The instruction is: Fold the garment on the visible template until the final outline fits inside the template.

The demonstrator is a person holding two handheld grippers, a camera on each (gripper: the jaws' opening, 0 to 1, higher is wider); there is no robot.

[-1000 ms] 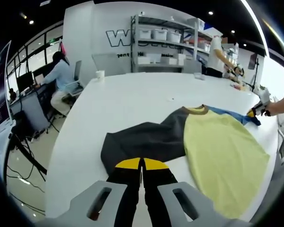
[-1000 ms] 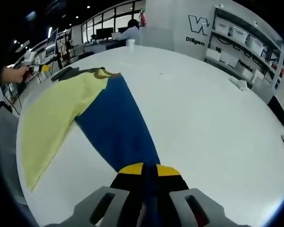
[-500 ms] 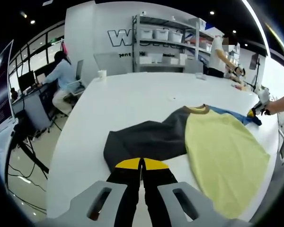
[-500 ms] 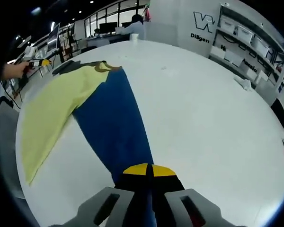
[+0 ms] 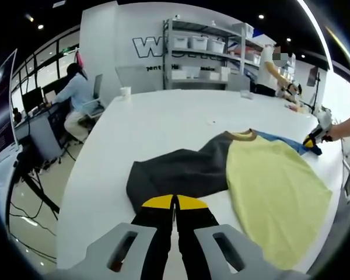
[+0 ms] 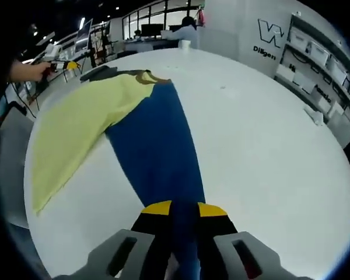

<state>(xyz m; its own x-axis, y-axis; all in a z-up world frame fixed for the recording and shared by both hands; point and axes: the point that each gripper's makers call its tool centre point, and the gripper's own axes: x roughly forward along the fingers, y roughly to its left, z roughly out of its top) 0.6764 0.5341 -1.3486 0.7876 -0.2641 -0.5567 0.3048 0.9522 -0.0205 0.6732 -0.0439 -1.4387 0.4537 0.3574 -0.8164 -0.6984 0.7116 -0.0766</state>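
Note:
A long-sleeved shirt lies spread on the white table (image 5: 163, 122): yellow body (image 5: 274, 192), dark grey sleeve (image 5: 184, 172), blue sleeve (image 6: 157, 151). In the left gripper view my left gripper (image 5: 175, 204) is shut on the end of the dark grey sleeve. My right gripper (image 6: 184, 210) is shut on the end of the blue sleeve, and it also appears far right in the left gripper view (image 5: 312, 139), held by a hand. The yellow body (image 6: 81, 125) lies left of the blue sleeve in the right gripper view. No template outline is discernible on the table.
Shelving with white bins (image 5: 204, 55) stands beyond the table. A white cup (image 5: 123, 91) sits at the table's far edge. One person sits at a desk (image 5: 76, 93) on the left, another stands by the shelves (image 5: 271, 70). A small white object (image 6: 316, 114) lies on the table.
The right gripper view has shifted, with the shirt drifting right and downward in it while the blue sleeve stays gripped. The left gripper view is almost unchanged.

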